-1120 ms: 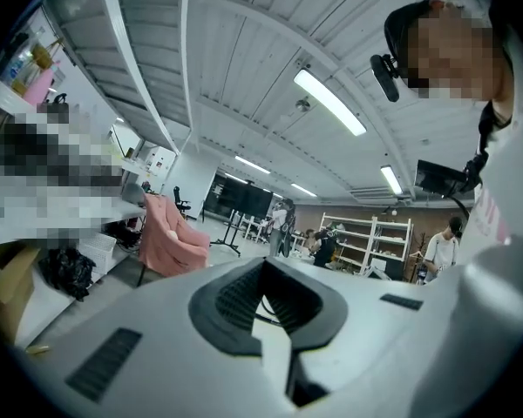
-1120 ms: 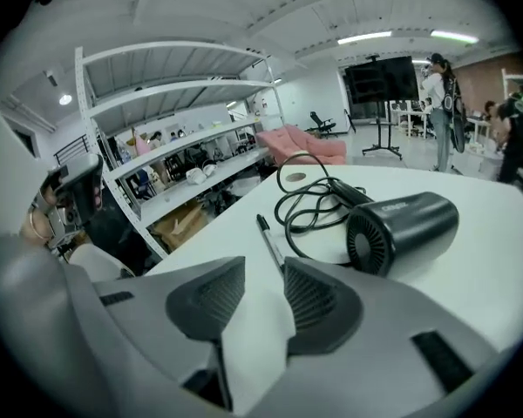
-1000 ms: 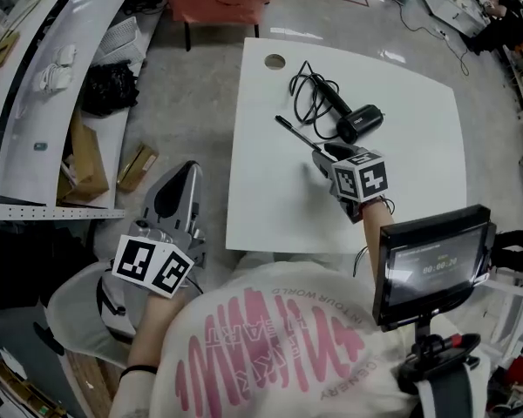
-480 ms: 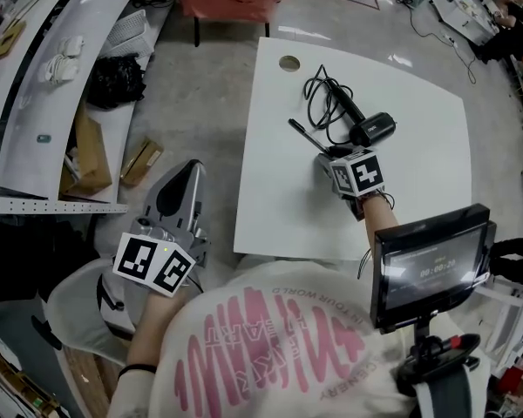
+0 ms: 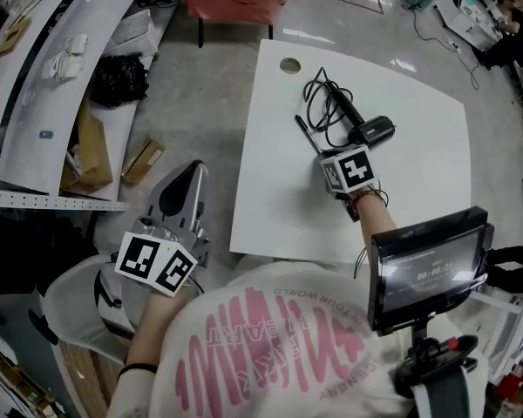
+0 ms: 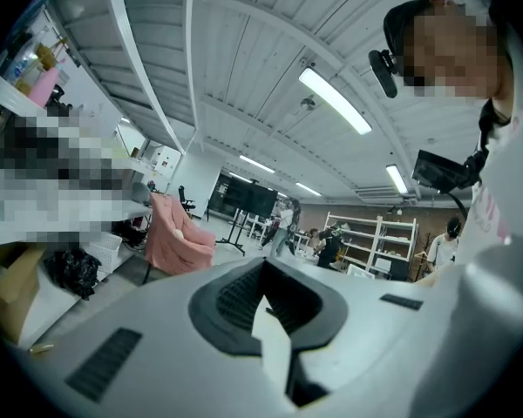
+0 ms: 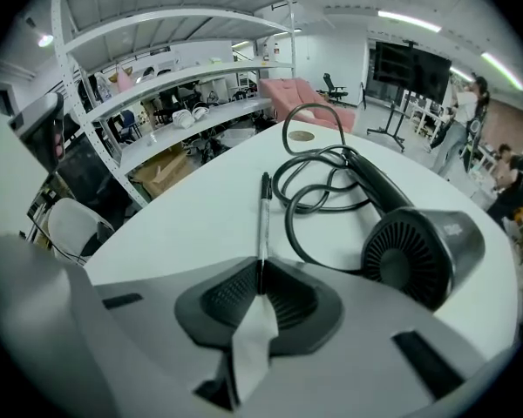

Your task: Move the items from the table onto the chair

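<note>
The white table (image 5: pixel 270 207), with a round hole (image 5: pixel 289 64) near its far corner, carries a black hair dryer (image 5: pixel 376 130), its coiled cord (image 5: pixel 318 94), and a pen (image 5: pixel 308 134) alongside.

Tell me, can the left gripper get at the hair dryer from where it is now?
Probably not from there. The left gripper hangs left of the table, while the hair dryer lies far across the tabletop. Nothing seems to block the way; the person would have to swing that arm over.
</note>
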Tool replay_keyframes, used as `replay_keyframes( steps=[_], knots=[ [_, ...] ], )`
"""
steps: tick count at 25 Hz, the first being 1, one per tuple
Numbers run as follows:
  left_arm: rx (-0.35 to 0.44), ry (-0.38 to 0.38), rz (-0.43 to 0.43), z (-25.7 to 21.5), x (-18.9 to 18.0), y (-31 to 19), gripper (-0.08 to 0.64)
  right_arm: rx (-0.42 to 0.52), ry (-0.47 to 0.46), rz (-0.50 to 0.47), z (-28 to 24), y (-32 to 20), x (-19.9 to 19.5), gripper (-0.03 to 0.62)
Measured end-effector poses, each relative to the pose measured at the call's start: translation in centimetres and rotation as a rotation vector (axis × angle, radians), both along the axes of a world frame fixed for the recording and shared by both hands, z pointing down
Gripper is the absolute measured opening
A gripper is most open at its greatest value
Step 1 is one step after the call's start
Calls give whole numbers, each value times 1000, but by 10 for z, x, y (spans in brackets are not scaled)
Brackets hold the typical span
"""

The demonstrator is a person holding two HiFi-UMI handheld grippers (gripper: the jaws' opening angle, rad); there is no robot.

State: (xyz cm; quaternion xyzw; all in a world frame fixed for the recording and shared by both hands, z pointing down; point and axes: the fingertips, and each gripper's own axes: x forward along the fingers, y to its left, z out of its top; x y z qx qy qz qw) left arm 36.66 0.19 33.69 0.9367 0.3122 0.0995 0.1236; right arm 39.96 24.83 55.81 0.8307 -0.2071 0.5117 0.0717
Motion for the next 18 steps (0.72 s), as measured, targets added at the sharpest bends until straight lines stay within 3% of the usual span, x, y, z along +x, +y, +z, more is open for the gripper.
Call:
replay_keyframes(
  steps=[6, 18],
  knots=[
    [3, 8, -13, -4, -9, 8, 8, 82, 67, 12, -23, 0, -2, 44],
    [1, 42, -1, -19, -41, 53, 8, 474, 317, -28, -125, -15, -35, 44]
  ],
)
